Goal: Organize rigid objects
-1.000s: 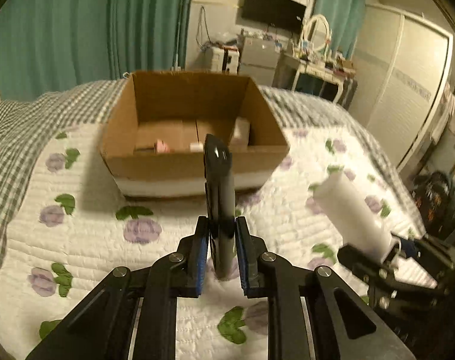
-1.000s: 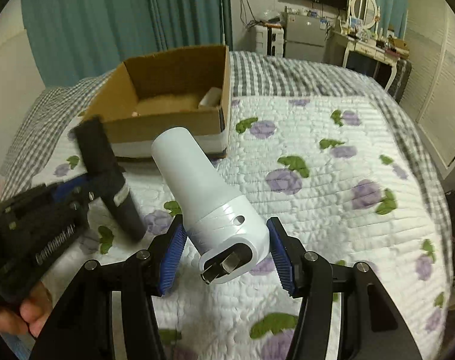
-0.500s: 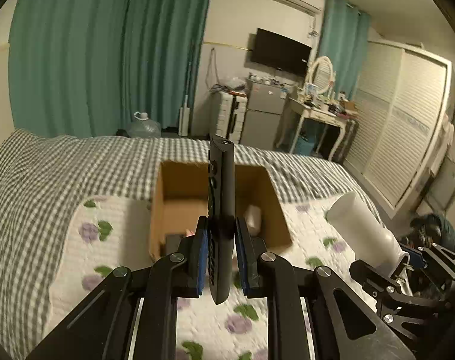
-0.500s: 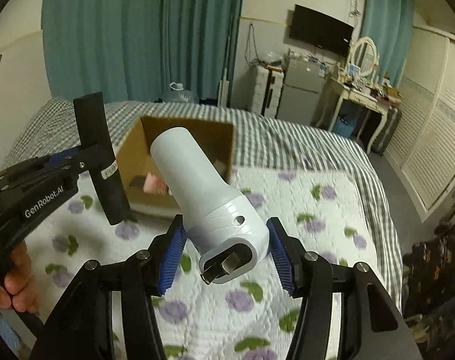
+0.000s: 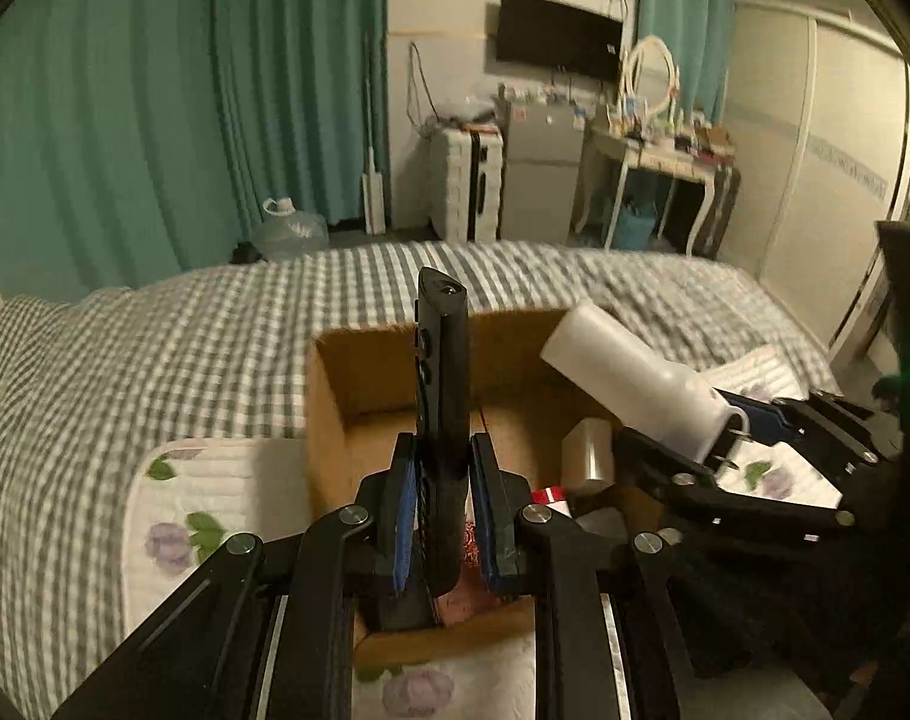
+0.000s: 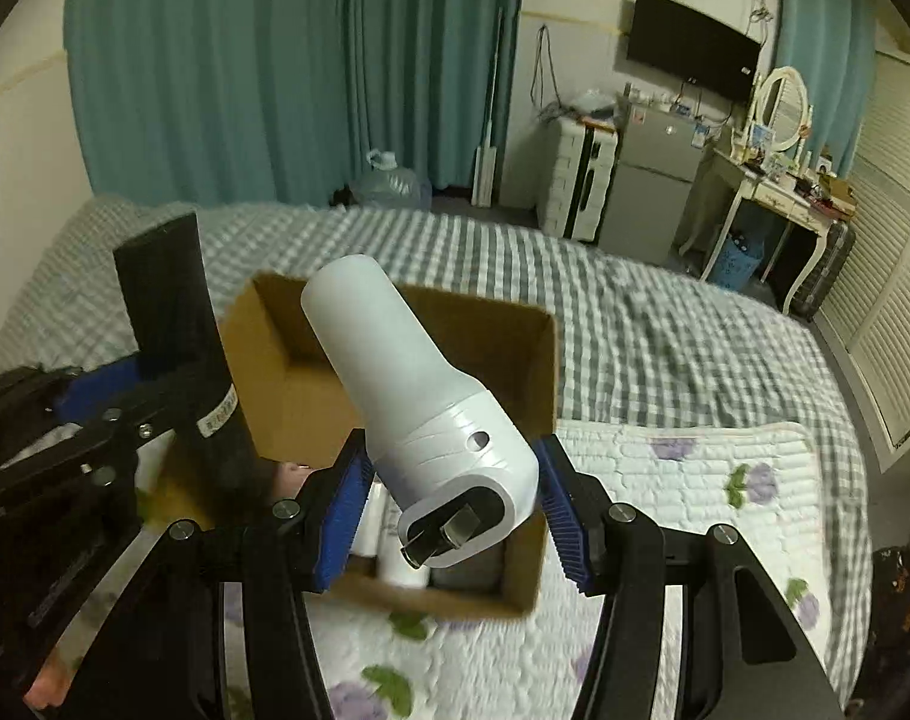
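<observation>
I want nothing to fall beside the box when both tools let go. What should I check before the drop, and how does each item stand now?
1. Left tool clamps the slim black remote control: ok.
2. Right tool clamps the white plastic cylinder with metal plug prongs: ok.
3. Open brown cardboard box lies beneath both held items: ok.
4. Free floor inside the box: cannot tell; white items already lie in the near part.
5. Remote control's lower end is clear of the things in the box: cannot tell.
6. Box sits flat on the floral quilt: ok.
</observation>
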{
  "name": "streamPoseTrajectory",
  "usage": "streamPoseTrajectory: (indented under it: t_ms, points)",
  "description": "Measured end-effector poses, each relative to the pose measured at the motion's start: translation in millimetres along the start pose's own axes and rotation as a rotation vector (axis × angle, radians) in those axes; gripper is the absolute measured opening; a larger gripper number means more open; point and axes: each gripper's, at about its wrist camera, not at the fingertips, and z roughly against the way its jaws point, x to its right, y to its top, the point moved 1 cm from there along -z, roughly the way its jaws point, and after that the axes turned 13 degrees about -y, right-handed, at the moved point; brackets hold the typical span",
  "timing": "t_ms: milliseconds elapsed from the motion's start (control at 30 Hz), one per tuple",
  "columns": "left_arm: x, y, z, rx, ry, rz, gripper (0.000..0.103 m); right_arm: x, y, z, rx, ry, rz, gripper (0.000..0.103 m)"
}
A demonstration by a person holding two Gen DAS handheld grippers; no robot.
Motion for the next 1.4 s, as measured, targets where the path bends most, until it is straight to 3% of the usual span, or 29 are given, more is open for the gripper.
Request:
streamPoseTrajectory:
  t_ms: [233, 333, 500, 667, 1067, 1200, 1400]
  points:
    - [0.2, 4.2, -45.2, -0.039, -0.015, -0.017, 0.018, 1.9, -5.7, -55.4, 0.0, 0.045, 0.04, 0.055]
    - [-0.1, 3.6, -53.3, -0.046, -0.005, -0.003, 0.02, 18.3, -6.5, -57.2, 0.026, 0.112, -0.017, 0.059]
    - [15.3, 7.7, -41.6, -0.035, 0.036, -0.038, 0.021, 42.9, -5.2, -41.2, 0.06, 0.122, -0.073, 0.059]
    - [34.1, 19.7, 6.3, 0.043, 0.006, -0.012, 0.043, 63.7, -3.3, -1.6, 0.086, 0.077, -0.084, 0.059]
    - [78.8, 40.4, 161.6, 0.27, 0.016, -0.122, 0.061, 99.9, 10.3, 153.1, 0.24, -0.007, -0.092, 0.061]
    - [79.2, 27.0, 199.1, 0.356, 0.06, -0.122, 0.071, 99.2, 4.1, 188.4, 0.292, -0.009, -0.103, 0.077]
    - [77.1, 2.6, 219.3, 0.404, 0.074, -0.095, 0.073, 97.5, -22.8, 218.5, 0.387, 0.002, -0.188, 0.098]
